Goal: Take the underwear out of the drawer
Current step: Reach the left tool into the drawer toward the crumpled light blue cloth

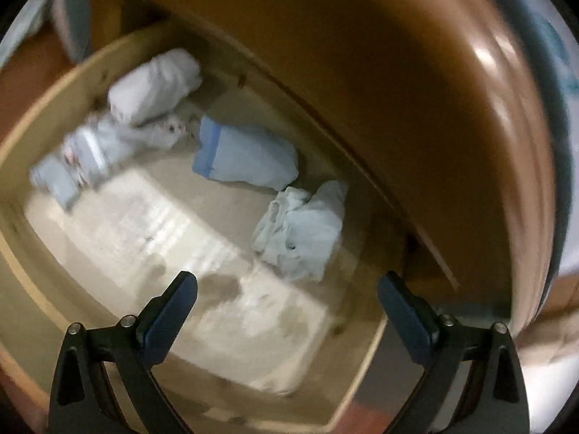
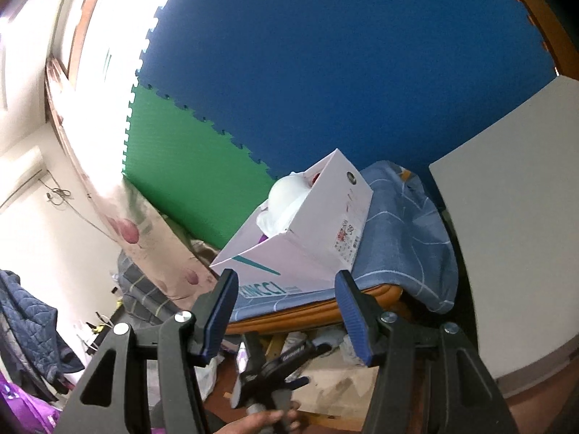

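Observation:
The left wrist view looks down into an open pale wooden drawer [image 1: 54, 115]. Loose underwear lies inside it. A crumpled pale blue piece [image 1: 304, 231] is nearest, just beyond my left gripper [image 1: 288, 282]. Farther back are a folded blue piece [image 1: 246, 155], a white roll [image 1: 155, 86] and patterned pieces [image 1: 90, 152]. My left gripper hangs wide open above the drawer floor, holding nothing. My right gripper [image 2: 286, 278] is open and empty, pointing out into the room, away from the drawer.
The brown cabinet front [image 1: 398, 90] overhangs the drawer's right side. In the right wrist view a white cardboard box [image 2: 307, 231] sits on a blue quilt [image 2: 409, 238] before blue and green foam mats [image 2: 325, 72]. A white panel [image 2: 514, 217] stands at right. A hand [image 2: 260, 421] shows below.

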A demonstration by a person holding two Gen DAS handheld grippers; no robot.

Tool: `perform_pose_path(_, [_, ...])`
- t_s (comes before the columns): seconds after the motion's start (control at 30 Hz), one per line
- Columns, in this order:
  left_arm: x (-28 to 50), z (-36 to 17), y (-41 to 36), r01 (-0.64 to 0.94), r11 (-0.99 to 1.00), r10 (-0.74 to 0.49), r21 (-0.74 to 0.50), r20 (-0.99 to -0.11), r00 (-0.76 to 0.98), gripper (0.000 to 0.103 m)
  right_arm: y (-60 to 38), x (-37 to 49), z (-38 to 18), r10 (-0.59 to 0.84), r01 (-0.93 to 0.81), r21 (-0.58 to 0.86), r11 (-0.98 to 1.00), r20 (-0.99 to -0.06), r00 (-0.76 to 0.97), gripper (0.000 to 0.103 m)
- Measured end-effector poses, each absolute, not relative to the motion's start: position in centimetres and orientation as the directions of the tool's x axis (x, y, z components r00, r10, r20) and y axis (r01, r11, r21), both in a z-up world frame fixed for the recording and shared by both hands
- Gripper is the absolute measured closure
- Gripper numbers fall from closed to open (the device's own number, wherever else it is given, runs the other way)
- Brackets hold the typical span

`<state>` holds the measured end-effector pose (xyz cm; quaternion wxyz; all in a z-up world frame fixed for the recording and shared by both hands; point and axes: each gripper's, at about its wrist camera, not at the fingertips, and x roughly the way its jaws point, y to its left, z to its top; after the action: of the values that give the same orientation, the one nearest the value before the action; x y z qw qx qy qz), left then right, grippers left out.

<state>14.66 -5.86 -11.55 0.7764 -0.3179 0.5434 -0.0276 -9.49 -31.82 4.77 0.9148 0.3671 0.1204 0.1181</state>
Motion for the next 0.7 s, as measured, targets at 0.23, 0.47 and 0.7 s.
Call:
perform_pose_path(0.23, [15.8,-12.6,-6.9,-0.368,0.769,-0.364,-0.522,-0.832,0.42,0.004,-33.4,-9.8,3.9,0.346,-0.161,0.758,0.632,-0.091,0.934,0.046])
perform_pose_path(0.47, [15.1,-16.8,-6.7,-0.589,0.557,-0.467,-0.586,-0.807,0.361,0.003,-34.7,-10.2,3.4,0.37,-0.191,0.803,0.564,-0.038,0.928,0.046])
perform_pose_path(0.7, [16.3,-18.1,-7.5,-0.603,0.54,-0.45,-0.587,-0.807,0.382,0.002,-34.9,-10.4,3.2,0.401,-0.223,0.807,0.546,-0.019,0.916,0.046])
